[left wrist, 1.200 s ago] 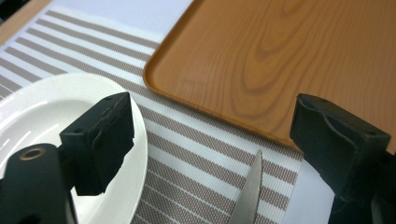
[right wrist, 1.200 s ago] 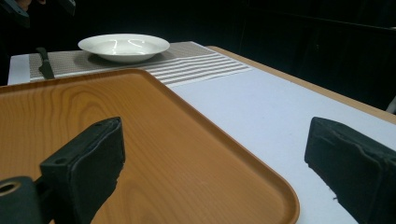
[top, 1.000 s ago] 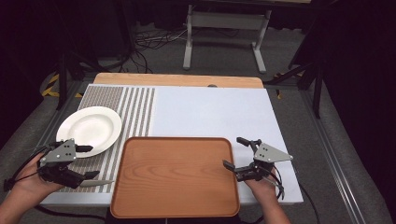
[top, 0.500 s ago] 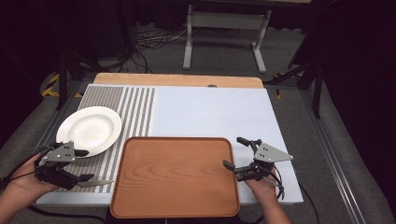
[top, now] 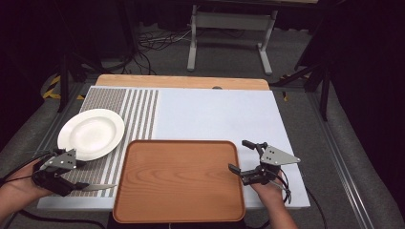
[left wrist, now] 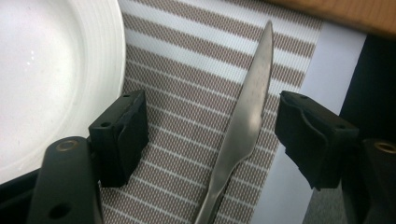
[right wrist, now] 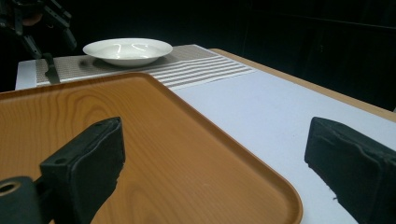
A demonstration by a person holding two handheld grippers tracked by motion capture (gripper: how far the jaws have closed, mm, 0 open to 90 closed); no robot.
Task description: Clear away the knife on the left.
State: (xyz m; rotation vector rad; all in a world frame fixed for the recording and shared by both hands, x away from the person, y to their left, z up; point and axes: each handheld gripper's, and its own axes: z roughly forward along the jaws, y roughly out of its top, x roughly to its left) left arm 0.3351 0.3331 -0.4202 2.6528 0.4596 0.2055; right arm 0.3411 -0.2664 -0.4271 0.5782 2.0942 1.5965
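Two grippers at the counter's near edge, a butter knife between the left one's fingers.

High view: the left gripper lies by the white plate on the striped placemat; the right gripper straddles the wooden tray edge.
Left gripper view: fingers stand apart, just closing, around the knife without touching it.
Right gripper view: fingers spread wide over the tray's rim.
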